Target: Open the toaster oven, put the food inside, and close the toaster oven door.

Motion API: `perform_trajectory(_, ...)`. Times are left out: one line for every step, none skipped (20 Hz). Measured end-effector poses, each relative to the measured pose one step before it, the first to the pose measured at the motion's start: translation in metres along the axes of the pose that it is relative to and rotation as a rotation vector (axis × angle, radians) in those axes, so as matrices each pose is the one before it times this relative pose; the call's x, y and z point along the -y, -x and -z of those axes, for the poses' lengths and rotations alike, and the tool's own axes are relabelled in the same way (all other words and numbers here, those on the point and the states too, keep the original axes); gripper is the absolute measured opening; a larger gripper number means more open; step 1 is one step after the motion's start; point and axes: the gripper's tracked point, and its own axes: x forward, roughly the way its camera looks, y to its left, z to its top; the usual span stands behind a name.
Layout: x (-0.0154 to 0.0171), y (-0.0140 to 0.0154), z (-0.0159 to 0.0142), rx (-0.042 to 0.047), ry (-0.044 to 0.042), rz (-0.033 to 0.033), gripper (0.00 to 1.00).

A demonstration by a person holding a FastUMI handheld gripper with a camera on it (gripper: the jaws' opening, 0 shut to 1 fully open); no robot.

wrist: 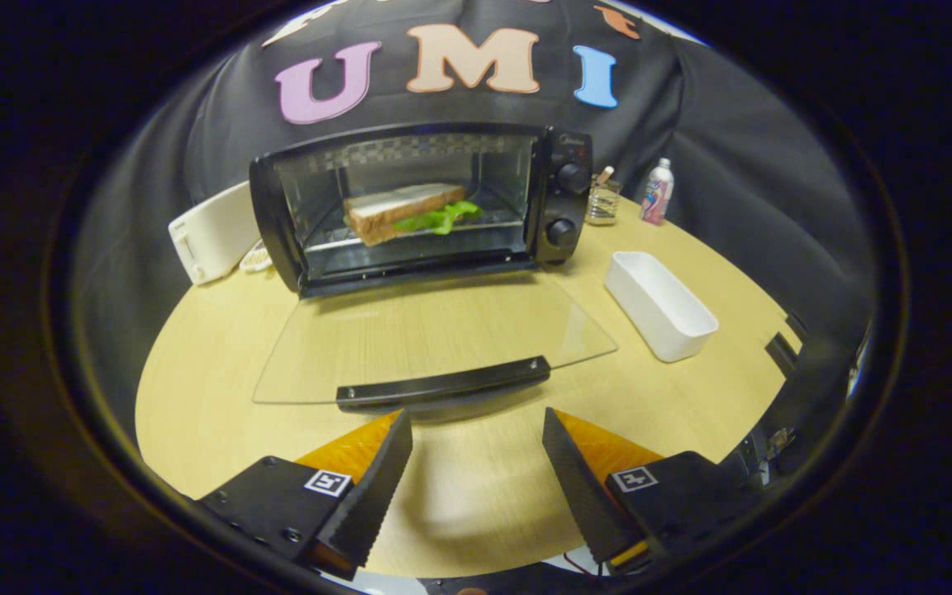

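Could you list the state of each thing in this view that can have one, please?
toaster oven: open, standing on the table.
glass door: folded fully down, flat over the table, handle just ahead of the fingers.
sandwich: inside the oven, lying on the rack.
white tray: empty, right of the door.
bottle: upright, capped.
gripper: open, holding nothing.
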Motion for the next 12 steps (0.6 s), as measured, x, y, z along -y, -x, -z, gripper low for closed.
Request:
perform_trajectory(-0.00214, -0.00418, 0.00473, -0.01032, 0.01903, -0.00884, 0.99)
perform_trajectory(-0.00268, -0.00400, 0.00332, -0.00817, 0.02145, -0.00905, 0.99)
perform_trajectory(-0.00315, -0.00151, 0.00069, 0.00177, 0.01515, -0.01288, 0.99)
perform_trajectory(-0.00187, -0.00327, -0.00413, 0.01612, -0.00154, -0.00255, 0.99)
perform_trajectory(-0.00120, -0.00134, 0.00089, -0.00416, -0.00072, -0.00589, 0.99)
perform_trajectory(-0.00355, -0.00121, -0.00195, 0.00191, -0.00189, -0.01007, 1.00)
perform_trajectory(-0.00029, -0.00051, -0.00122, 0.00032, 0.00230, -0.00171, 0.99)
perform_trajectory(-0.00055, -0.00126, -0.00103, 0.00184, 0.00333, 0.00008, 0.98)
perform_trajectory(-0.00004, -0.00027, 0.00005, -0.00015, 0.00550, -0.00057, 0.98)
perform_trajectory(-0.00045, 0.00075, -0.00200, 0.00201, 0.00448, -0.00149, 0.98)
perform_trajectory(-0.00067, 0.00185, -0.00231, 0.00652, 0.00330, -0.00262, 0.98)
perform_trajectory(-0.00053, 0.00227, -0.00462, 0.01011, 0.00089, -0.00306, 0.98)
